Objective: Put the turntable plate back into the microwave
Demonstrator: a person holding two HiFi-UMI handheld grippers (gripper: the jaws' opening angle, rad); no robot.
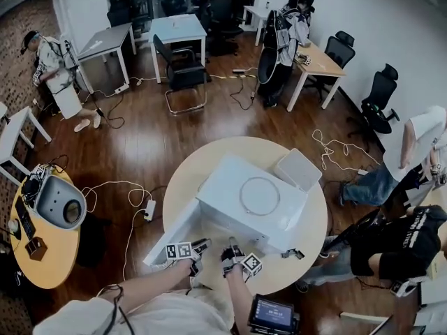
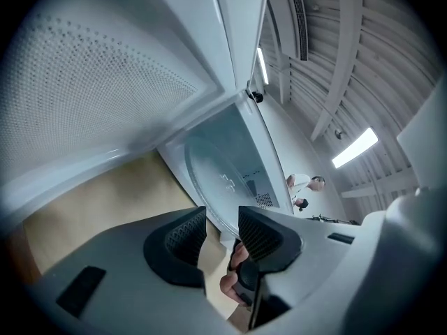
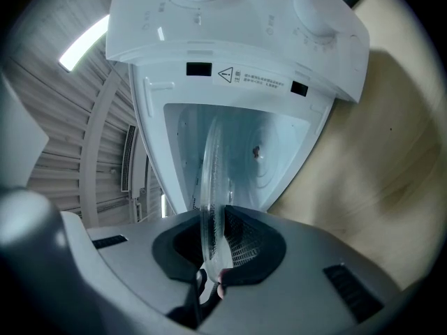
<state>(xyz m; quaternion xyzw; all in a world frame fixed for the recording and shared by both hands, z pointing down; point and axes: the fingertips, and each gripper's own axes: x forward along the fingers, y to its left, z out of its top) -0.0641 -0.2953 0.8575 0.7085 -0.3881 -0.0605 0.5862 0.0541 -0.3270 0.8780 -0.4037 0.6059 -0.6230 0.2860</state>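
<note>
Holding the plate: the right gripper [image 3: 213, 232] is clamping its black ribbed jaws on the lower rim of the clear round glass turntable plate [image 3: 211, 180], which is standing on edge between them.
Plate position: it is rising in front of the open mouth of the white microwave oven [image 3: 237, 47]. I cannot tell whether its far edge is already inside.
Left gripper: the left gripper [image 2: 222, 232] is hanging released, its jaws standing apart with nothing between the pads.
Left gripper view only: this one is showing the plate [image 2: 216, 180] broadside as a see-through disc before the cavity. It is also showing the inside of the perforated white door [image 2: 91, 82], which is swinging wide close overhead.
Right gripper view only: this one is showing the plate edge-on, with the warning label and dial on the oven's front.
Head view only: the two grippers, left [image 1: 204, 243] and right [image 1: 232, 243], are working side by side at the oven [image 1: 251, 201]. The oven is sitting on the round beige table [image 1: 307, 243], its door [image 1: 171, 232] is jutting left, and a thin ring [image 1: 260, 196] is lying on its top. The plate is too small to pick out there.
</note>
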